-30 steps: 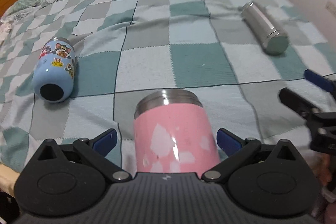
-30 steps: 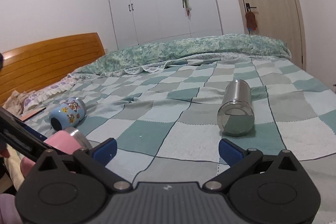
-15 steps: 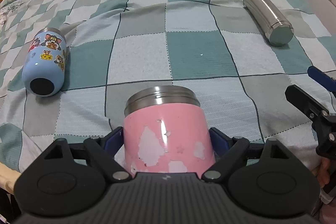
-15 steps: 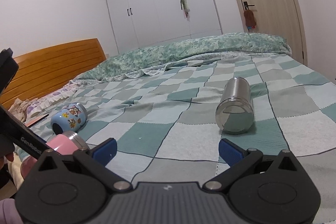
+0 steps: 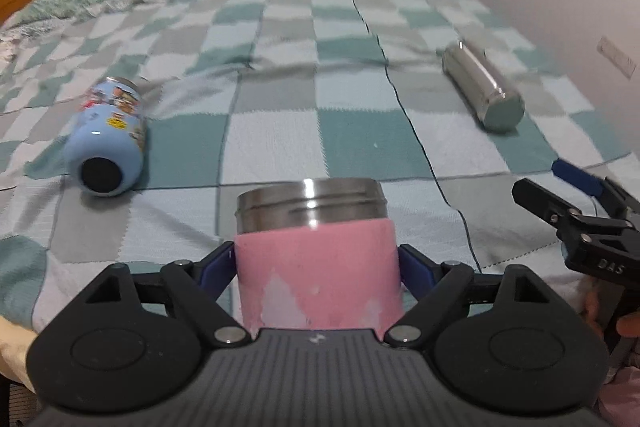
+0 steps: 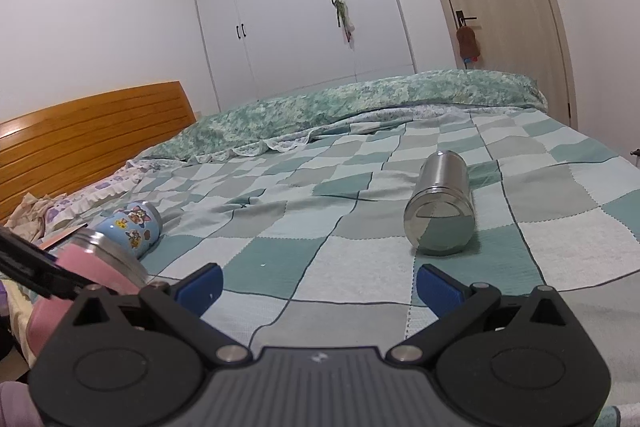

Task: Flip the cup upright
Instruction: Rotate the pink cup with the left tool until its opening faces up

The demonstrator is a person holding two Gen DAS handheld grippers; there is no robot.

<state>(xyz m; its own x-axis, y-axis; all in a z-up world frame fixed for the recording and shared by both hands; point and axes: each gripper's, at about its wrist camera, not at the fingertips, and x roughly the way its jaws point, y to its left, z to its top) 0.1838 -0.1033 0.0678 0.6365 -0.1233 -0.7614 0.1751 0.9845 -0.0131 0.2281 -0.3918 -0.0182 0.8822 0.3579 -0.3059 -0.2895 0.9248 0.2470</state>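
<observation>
My left gripper (image 5: pixel 316 271) is shut on a pink cup (image 5: pixel 316 267) with a steel rim, which points away from me over the checked bedspread (image 5: pixel 320 131). The cup also shows in the right wrist view (image 6: pixel 100 263), tilted, at the far left. A blue cartoon cup (image 5: pixel 108 143) lies on its side at the left, also in the right wrist view (image 6: pixel 132 227). A steel cup (image 5: pixel 484 91) lies on its side at the right, also in the right wrist view (image 6: pixel 440 215). My right gripper (image 6: pixel 318 285) is open and empty, low over the bed's near edge.
A green quilt (image 6: pixel 360 103) is bunched along the far side of the bed. A wooden headboard (image 6: pixel 80 139) stands at the left. White wardrobes (image 6: pixel 300 7) and a door (image 6: pixel 500 7) are behind. The right gripper's fingers (image 5: pixel 576 215) show at the right in the left wrist view.
My left gripper closed on the pink cup and has tilted it up, so the view now reaches farther across the bed. The right gripper has barely moved.
</observation>
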